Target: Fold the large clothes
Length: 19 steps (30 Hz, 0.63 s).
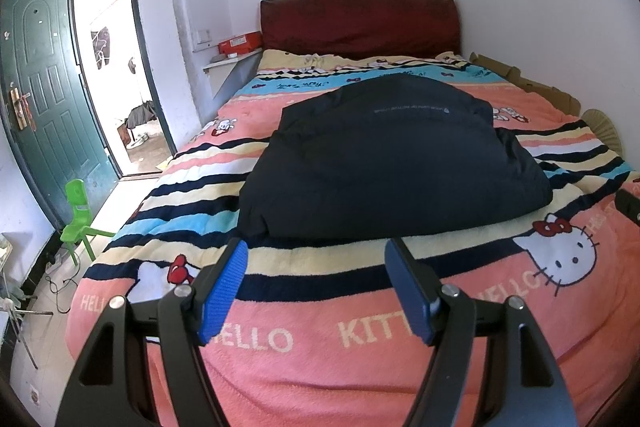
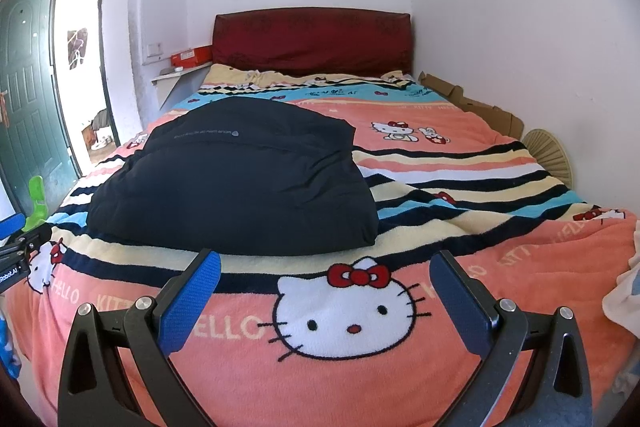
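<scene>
A dark navy padded jacket [image 1: 392, 155] lies folded in a thick bundle on the middle of the bed; it also shows in the right wrist view [image 2: 240, 183]. My left gripper [image 1: 316, 259] is open and empty, hovering over the blanket just in front of the jacket's near edge. My right gripper [image 2: 326, 269] is open and empty, over the blanket in front of the jacket's near right corner. The left gripper's side shows at the left edge of the right wrist view [image 2: 16, 251]. The right gripper's tip shows at the right edge of the left wrist view [image 1: 630, 205].
The bed carries a pink striped Hello Kitty blanket [image 1: 360, 347] and has a dark red headboard [image 1: 360, 23]. Cardboard [image 2: 472, 99] and a fan [image 2: 552, 155] lie along the right wall. An open green door [image 1: 40, 87], a green chair [image 1: 78, 219] and a shelf with a red box [image 1: 240, 43] are at the left.
</scene>
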Motion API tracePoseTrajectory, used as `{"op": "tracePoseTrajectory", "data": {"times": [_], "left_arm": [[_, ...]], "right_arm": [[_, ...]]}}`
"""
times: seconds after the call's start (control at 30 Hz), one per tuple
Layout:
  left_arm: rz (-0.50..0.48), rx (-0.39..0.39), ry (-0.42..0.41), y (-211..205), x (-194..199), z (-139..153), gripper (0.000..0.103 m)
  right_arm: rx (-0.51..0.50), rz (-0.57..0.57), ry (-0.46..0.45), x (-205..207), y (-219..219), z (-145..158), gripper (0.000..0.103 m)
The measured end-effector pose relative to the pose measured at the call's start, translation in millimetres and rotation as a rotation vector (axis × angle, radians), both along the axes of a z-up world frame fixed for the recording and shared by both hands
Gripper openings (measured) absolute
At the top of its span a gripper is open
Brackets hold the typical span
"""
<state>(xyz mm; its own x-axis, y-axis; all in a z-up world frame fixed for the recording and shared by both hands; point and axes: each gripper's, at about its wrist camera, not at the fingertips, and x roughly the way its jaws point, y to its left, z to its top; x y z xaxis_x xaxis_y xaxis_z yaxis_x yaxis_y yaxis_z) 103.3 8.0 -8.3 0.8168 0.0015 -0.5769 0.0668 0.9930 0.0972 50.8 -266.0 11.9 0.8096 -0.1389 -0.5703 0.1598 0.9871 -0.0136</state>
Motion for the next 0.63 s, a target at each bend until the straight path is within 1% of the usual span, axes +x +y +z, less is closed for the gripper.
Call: {"op": "tracePoseTrajectory", "data": {"times": [0.23, 0.63], "left_arm": [[0.003, 0.0, 0.002, -1.5, 1.6, 0.9, 0.07], [-0.009, -0.007, 0.019, 10.7, -4.2, -8.9, 0.07]], "right_arm": [[0.0, -0.001, 0.002, 0.0, -0.1, -0.2, 0.102], [0.001, -0.002, 0.007, -1.0, -1.9, -1.2, 0.102]]}}
